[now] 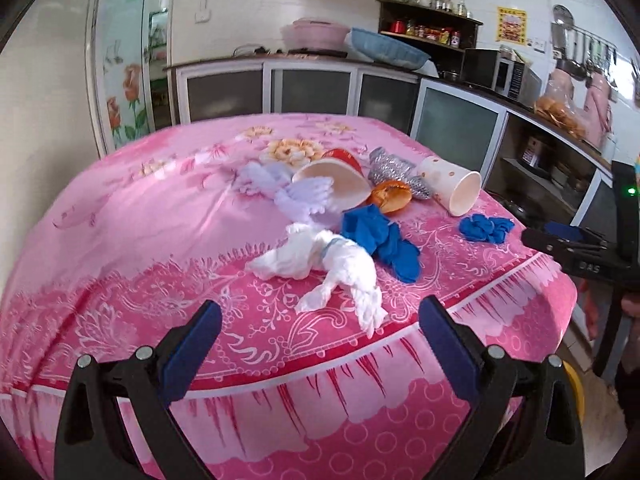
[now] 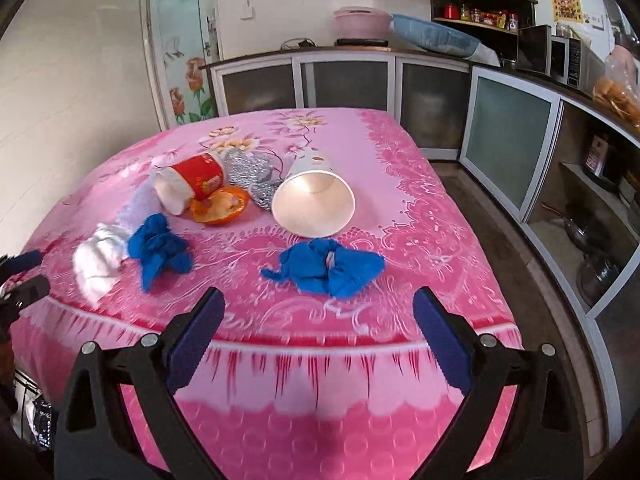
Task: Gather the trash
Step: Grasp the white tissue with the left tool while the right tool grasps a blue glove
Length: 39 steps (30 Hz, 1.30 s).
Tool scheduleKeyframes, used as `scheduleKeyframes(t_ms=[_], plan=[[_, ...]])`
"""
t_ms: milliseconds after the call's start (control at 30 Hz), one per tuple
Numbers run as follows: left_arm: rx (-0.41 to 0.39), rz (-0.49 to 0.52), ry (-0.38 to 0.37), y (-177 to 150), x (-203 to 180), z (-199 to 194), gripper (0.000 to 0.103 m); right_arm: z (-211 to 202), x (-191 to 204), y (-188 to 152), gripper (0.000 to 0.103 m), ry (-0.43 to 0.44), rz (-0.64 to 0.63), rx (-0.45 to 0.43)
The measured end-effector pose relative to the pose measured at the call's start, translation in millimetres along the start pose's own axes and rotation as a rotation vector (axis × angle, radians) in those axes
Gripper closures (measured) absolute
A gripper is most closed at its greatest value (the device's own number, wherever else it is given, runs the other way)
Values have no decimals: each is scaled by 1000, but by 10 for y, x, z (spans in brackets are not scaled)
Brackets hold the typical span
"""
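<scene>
Left claw [image 1: 320,328]: jaws wide, nothing between them, poised over the near edge of the pink-clothed counter [image 1: 120,240]. Right claw [image 2: 319,318]: jaws wide, empty. Trash lies on the counter: crumpled white tissue [image 1: 320,260] just ahead of the left claw, touching a blue glove [image 1: 380,240]; a second blue glove [image 2: 328,268] just ahead of the right claw. Behind these (both tipped over): red cup [image 2: 196,180], white cup [image 2: 314,200], orange lid [image 2: 218,208], silver foil [image 2: 248,172].

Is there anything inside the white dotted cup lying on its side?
Nothing shows inside the white dotted cup: the right wrist view looks into its mouth and the inner wall is bare. The deepest part near the bottom is shadowed, so something small there cannot be ruled out.
</scene>
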<state>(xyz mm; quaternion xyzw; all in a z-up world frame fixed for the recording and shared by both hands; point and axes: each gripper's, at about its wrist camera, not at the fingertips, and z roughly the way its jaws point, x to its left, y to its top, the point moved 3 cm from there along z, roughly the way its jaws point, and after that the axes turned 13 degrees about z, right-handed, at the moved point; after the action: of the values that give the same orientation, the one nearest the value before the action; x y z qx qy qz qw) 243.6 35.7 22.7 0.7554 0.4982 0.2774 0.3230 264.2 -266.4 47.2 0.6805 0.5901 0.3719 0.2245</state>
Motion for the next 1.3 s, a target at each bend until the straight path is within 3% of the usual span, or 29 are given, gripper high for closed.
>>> scheduleKeyframes(t_ms=[333,500,667,967,1033,1133,1200,1267,1300], plan=[[48,-35,6,22,85,330,8,429,52,124,12,-20,-12,23],[62,-84,-40,127,94,532,8,581,93,160,12,-15,-26,44],[100,-53,-38,194,9,748,8,696,115,157,12,-13,-33,72],[122,-76,-70,167,-20,896,8,744,137,138,32,-18,-64,102],[116,-77,-74,179,-30,897,13,758,139,135,40,-25,-65,107],[125,-68,-68,183,-55,929,40,783,143,123,58,-45,-70,113],[136,-64,-72,173,-68,947,73,778,136,119,71,-51,-64,112],[137,-68,-93,164,-63,948,89,752,139,115,79,-61,-70,105],[136,-74,-96,159,-53,942,91,736,146,111,81,-63,-72,96]])
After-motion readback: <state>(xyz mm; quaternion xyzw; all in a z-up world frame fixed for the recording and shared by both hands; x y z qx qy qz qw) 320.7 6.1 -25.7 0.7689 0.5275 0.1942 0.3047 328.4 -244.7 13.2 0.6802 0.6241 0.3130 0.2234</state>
